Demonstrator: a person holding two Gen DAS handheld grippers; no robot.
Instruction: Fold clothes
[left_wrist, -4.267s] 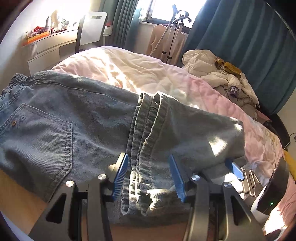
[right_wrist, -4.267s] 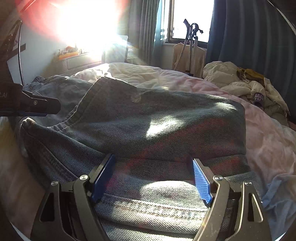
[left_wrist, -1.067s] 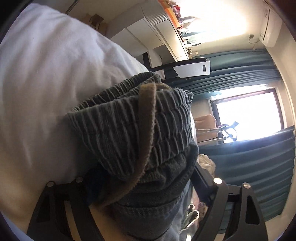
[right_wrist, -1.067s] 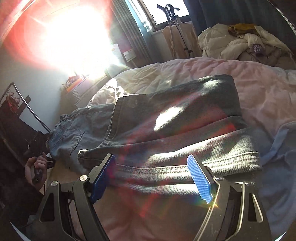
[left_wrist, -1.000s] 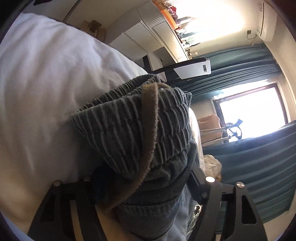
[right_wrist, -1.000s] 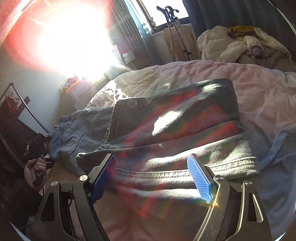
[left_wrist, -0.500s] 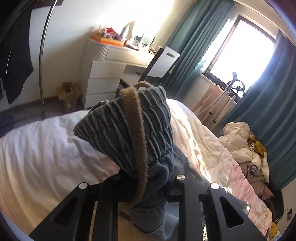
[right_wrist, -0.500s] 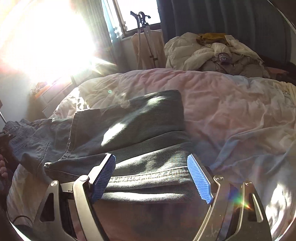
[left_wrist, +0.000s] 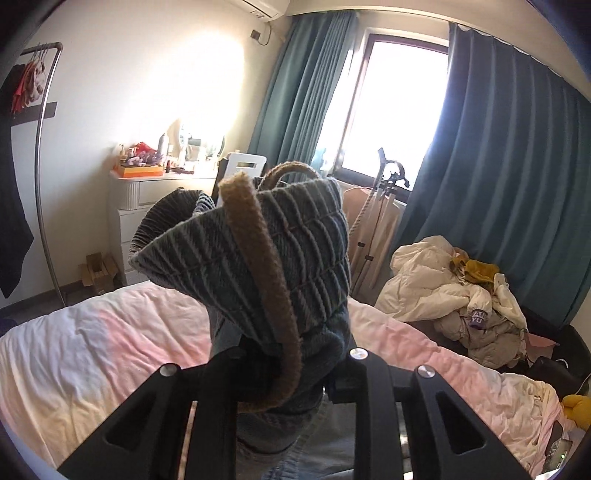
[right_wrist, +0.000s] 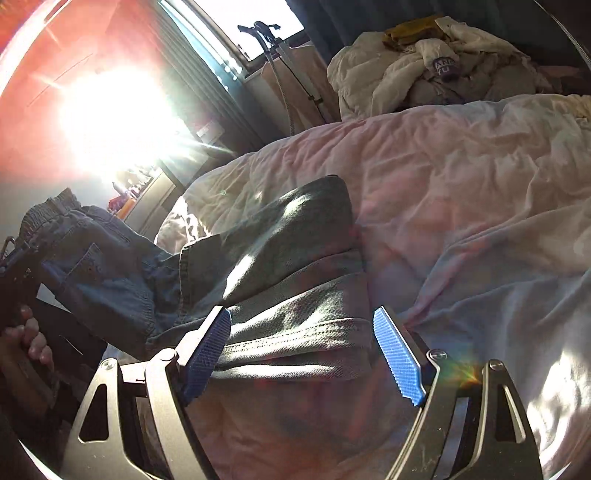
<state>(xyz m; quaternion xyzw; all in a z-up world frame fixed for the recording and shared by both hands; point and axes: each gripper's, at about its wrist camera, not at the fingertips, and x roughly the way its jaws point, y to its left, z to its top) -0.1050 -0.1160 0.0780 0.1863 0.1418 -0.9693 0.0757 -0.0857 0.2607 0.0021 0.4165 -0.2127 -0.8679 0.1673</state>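
Left tool (left_wrist: 288, 373) is clamped on the ribbed elastic waistband of the faded blue denim jeans (right_wrist: 280, 266), which it has lifted off the pink-and-white quilted bed (right_wrist: 461, 177) since a second ago, so the waist end is likely ready to fold over the doubled legs. Right tool (right_wrist: 303, 347) hovers wide open and empty above the hem. Beyond the bed: teal curtains (left_wrist: 517, 192), a cream clothes heap (left_wrist: 454, 295).
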